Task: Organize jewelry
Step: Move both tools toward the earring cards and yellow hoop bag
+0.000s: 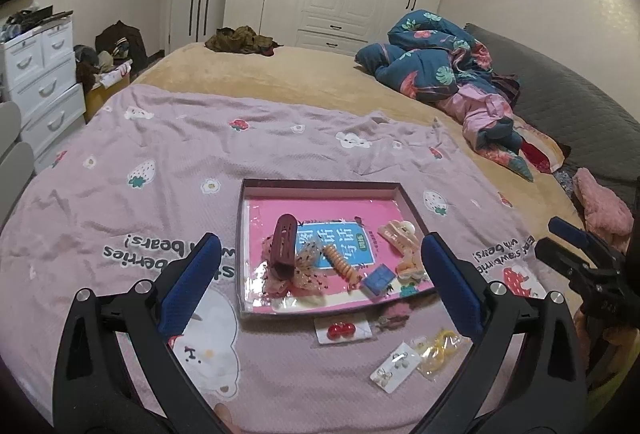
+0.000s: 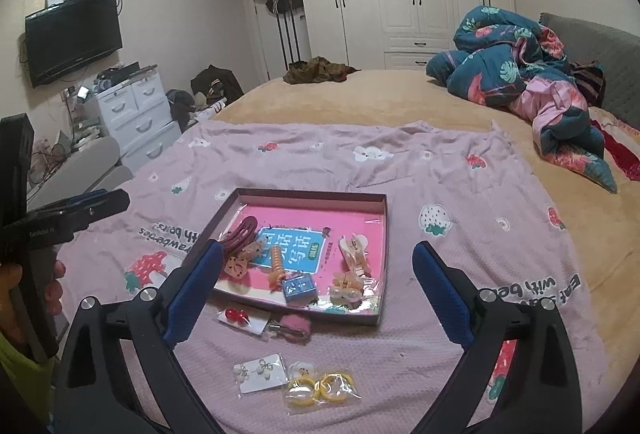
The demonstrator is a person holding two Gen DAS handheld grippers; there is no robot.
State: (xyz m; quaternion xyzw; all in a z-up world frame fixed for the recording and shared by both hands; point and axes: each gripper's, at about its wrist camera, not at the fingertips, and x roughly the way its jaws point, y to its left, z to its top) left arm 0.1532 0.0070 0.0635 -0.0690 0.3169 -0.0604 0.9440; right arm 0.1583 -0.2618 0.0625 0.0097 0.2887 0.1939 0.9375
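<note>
A shallow box (image 1: 320, 185) (image 2: 386, 234) with a pink lining lies on the lilac blanket. In it are a maroon hair clip (image 1: 285, 246) (image 2: 240, 234), an orange coil hair tie (image 1: 340, 262) (image 2: 277, 264), a small blue box (image 1: 378, 278) (image 2: 298, 288) and beige claw clips (image 1: 398, 236) (image 2: 354, 252). In front of the box lie a red cherry earring card (image 1: 342, 330) (image 2: 240, 318), a pink fluffy clip (image 2: 294, 326), a white earring card (image 1: 394, 368) (image 2: 260, 372) and a bag of yellow rings (image 1: 438, 350) (image 2: 320, 388). My left gripper (image 1: 316, 262) and right gripper (image 2: 318, 266) are open and empty above the blanket.
A crumpled blue floral duvet (image 1: 436, 61) (image 2: 516, 61) lies at the far right of the bed. White drawers (image 1: 40, 81) (image 2: 136, 113) stand to the left, off the bed. A pile of clothes (image 1: 240, 39) lies at the bed's far edge.
</note>
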